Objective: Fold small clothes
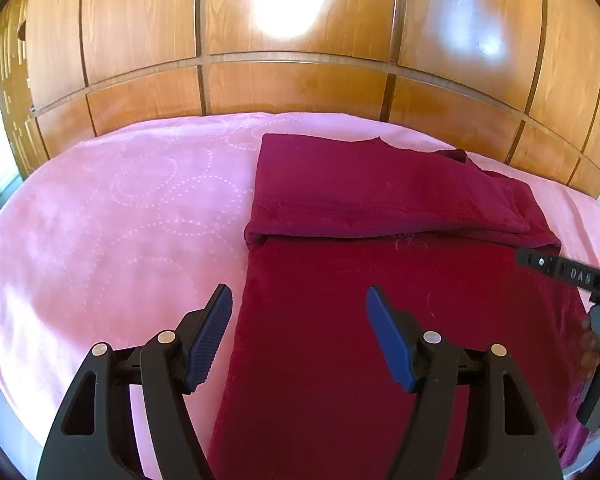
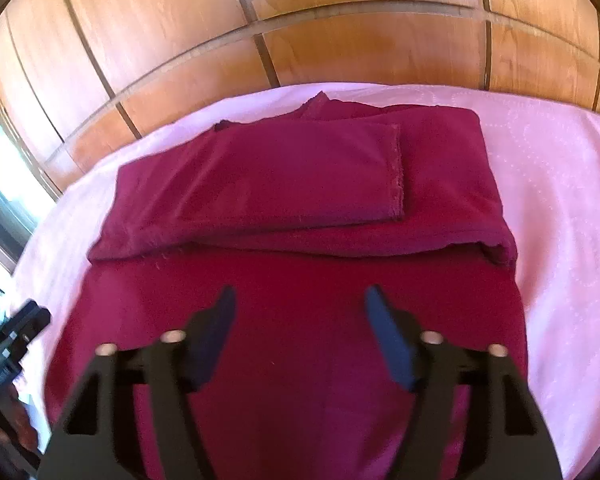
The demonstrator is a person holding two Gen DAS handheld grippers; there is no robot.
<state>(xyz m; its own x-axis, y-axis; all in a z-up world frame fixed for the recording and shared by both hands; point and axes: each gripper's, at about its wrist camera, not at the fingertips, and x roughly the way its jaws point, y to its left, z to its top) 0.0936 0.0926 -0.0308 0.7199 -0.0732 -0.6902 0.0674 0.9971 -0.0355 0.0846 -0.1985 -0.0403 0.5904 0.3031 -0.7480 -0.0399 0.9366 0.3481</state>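
Both tongs [image 1: 299, 294] gape above half-folded maroon garment [image 1: 380, 320].

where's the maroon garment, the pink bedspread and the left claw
maroon garment [image 1: 340, 340], left wrist view, flat lower part
pink bedspread [image 1: 120, 220], left wrist view, bare patterned area
left claw [image 1: 299, 300], left wrist view, gap midway between its fingertips

The left tool [image 1: 299, 300] points forward and steeply down, its blue pads [image 1: 212, 332] spread apart with nothing between them. The right tool [image 2: 300, 300] is angled down likewise, its jaws apart and empty (its picture is blurred). In the left view the right tool shows at the right edge, with the fingers [image 1: 594, 346] of the hand that carries it.
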